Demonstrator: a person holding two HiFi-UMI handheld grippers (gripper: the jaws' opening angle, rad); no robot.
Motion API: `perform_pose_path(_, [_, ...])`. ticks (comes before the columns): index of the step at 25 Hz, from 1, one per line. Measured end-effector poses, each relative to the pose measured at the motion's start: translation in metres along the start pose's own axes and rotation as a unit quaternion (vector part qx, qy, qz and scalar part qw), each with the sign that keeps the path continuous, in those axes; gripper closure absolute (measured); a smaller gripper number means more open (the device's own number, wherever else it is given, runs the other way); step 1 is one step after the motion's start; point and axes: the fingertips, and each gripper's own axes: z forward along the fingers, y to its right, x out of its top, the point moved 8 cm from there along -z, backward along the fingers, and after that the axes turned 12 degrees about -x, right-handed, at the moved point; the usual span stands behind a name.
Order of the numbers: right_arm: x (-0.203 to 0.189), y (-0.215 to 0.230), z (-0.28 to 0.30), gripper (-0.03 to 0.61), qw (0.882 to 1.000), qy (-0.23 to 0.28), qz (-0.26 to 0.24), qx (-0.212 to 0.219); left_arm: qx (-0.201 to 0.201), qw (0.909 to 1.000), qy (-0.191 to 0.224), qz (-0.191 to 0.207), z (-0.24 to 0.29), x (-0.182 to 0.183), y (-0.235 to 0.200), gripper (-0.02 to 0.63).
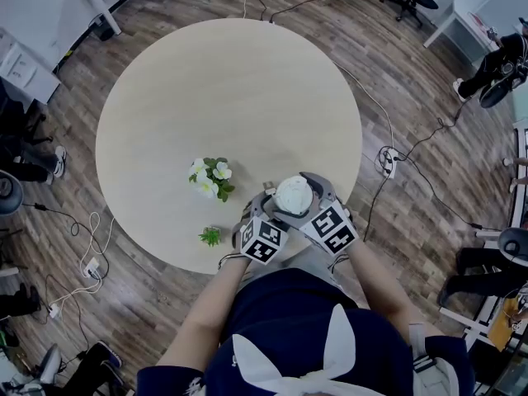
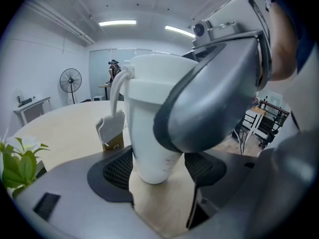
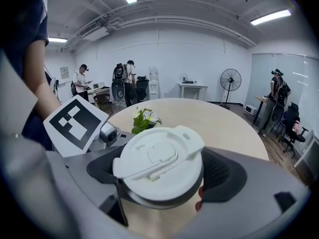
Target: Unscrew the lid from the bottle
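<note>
A white bottle (image 2: 147, 133) stands upright near the front edge of the round table (image 1: 231, 81). Its white flip-top lid (image 3: 160, 158) shows from above in the head view as a pale disc (image 1: 293, 195). My left gripper (image 2: 159, 169) is shut on the bottle's lower body, its dark pads (image 2: 115, 176) pressed to both sides. My right gripper (image 3: 164, 176) is shut on the lid, and one of its grey fingers (image 2: 214, 98) wraps across the bottle's top. A strap with a small white tag (image 2: 110, 126) hangs from the lid. In the head view both grippers (image 1: 272, 209) (image 1: 309, 190) meet at the bottle.
A pot of white flowers (image 1: 211, 177) stands just left of the bottle, and a small green sprig (image 1: 210, 236) lies near the table's edge. Cables and a power strip (image 1: 388, 162) lie on the wood floor. People stand at desks far behind (image 3: 122, 83).
</note>
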Motion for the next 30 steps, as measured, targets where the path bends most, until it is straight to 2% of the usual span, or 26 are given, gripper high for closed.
perform_pose_path(8, [0.004, 0.003, 0.001, 0.112, 0.997, -0.007, -0.055, 0.054, -0.002, 1.0000, -0.001, 0.001, -0.002, 0.000, 0.000, 0.287])
perform_pose_path(15, [0.007, 0.004, 0.003, 0.112, 0.983, -0.038, -0.136, 0.115, -0.002, 1.0000, -0.001, 0.002, -0.001, 0.000, 0.001, 0.287])
perform_pose_path(20, [0.008, 0.008, 0.006, 0.112, 0.966, -0.068, -0.197, 0.153, -0.002, 1.0000, 0.001, 0.002, 0.002, 0.001, 0.001, 0.287])
perform_pose_path(26, [0.012, 0.005, 0.009, 0.112, 0.934, -0.100, -0.291, 0.181, -0.002, 1.0000, 0.002, 0.002, 0.003, 0.000, 0.001, 0.287])
perform_pose_path(30, [0.014, 0.004, 0.010, 0.112, 0.921, -0.112, -0.320, 0.191, -0.002, 1.0000, 0.000, 0.001, 0.002, 0.000, 0.001, 0.287])
